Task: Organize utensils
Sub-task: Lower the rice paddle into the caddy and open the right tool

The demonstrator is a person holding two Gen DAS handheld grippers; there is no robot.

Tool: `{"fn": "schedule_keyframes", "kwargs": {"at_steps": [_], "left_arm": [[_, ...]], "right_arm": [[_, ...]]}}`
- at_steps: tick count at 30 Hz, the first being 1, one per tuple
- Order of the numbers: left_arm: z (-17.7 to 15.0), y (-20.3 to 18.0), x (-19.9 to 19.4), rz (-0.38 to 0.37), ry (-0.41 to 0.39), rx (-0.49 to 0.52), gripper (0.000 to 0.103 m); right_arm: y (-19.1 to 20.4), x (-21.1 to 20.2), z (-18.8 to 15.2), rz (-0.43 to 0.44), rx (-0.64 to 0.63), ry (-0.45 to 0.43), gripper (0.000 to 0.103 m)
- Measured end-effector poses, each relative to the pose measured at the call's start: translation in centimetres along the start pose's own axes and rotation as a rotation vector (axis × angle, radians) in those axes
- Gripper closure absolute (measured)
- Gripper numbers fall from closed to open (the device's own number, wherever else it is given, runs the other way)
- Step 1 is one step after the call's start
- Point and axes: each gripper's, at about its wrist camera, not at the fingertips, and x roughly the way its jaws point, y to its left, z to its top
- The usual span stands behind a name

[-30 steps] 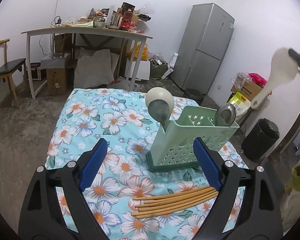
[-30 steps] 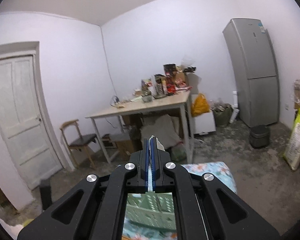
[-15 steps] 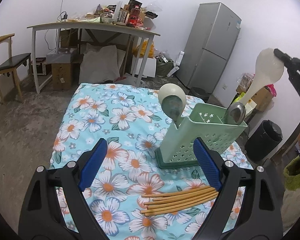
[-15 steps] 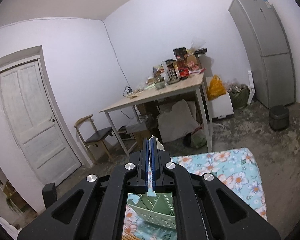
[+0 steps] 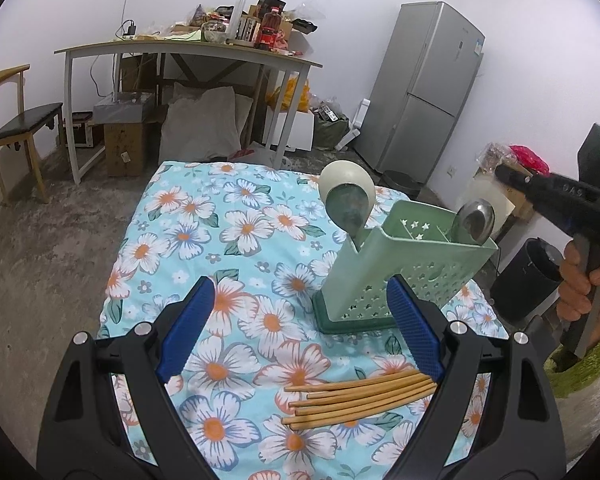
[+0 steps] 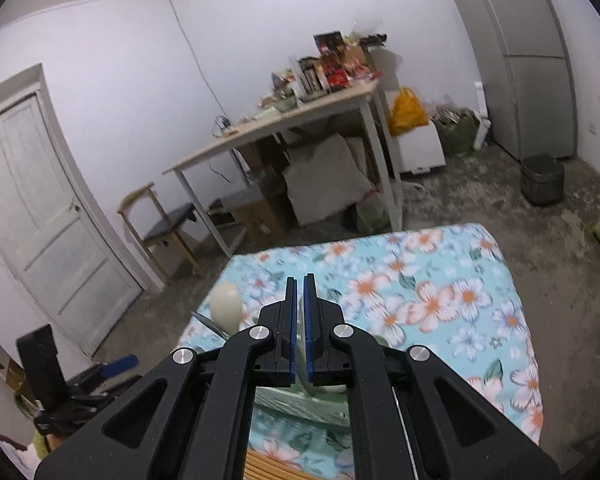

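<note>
A green perforated utensil caddy [image 5: 400, 276] stands on the floral tablecloth, seen too beneath my right gripper [image 6: 300, 404]. Its left end holds a pale round spoon [image 5: 346, 196] [image 6: 226, 306], its right end a metal spoon [image 5: 476, 220]. Several wooden chopsticks [image 5: 360, 400] lie in a bundle in front of it. My left gripper [image 5: 300, 328] hangs open above the cloth, holding nothing. My right gripper [image 6: 299, 280], held by a hand [image 5: 580, 280], is shut on a white spoon [image 6: 300, 340]. That white spoon [image 5: 490, 200] hangs behind the metal spoon, its lower part hidden.
The floral-covered table [image 5: 240, 232] drops off to bare concrete floor all round. Behind stand a cluttered desk [image 5: 188, 50], a wooden chair [image 5: 16, 124] and a grey fridge [image 5: 428, 88]. A black bin [image 5: 524, 276] sits to the right. A white door [image 6: 48, 208] is on the left.
My right gripper has come down with the white spoon toward the caddy's right end, and its view has tipped down onto the table. The left gripper stays where it was.
</note>
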Motion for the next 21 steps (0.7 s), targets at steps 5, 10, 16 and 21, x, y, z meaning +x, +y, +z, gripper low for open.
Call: {"fn": "schedule_keyframes", "kwargs": {"at_steps": [5,10,16,21], "left_arm": [[-0.5,0.2,0.3,-0.001,0.003,-0.005,0.019],[-0.7,0.2,0.4,-0.004,0.003,-0.003,0.019],[-1.3,-0.3,0.4,-0.020,0.010,0.003,0.019],[-2.3,-0.8,0.4,-0.025,0.033,-0.003,0.016]], "right_arm": [[-0.6,-1.0,0.0,-0.018,0.031,-0.025,0.078],[-0.9,-2.5,0.1,-0.027,0.047,-0.063,0.069],[-0.5,-5.1,-1.7,-0.046,0.067,-0.097,0.056],[0.7,-6.2,-4.7,-0.088,0.039,-0.065,0.043]]}}
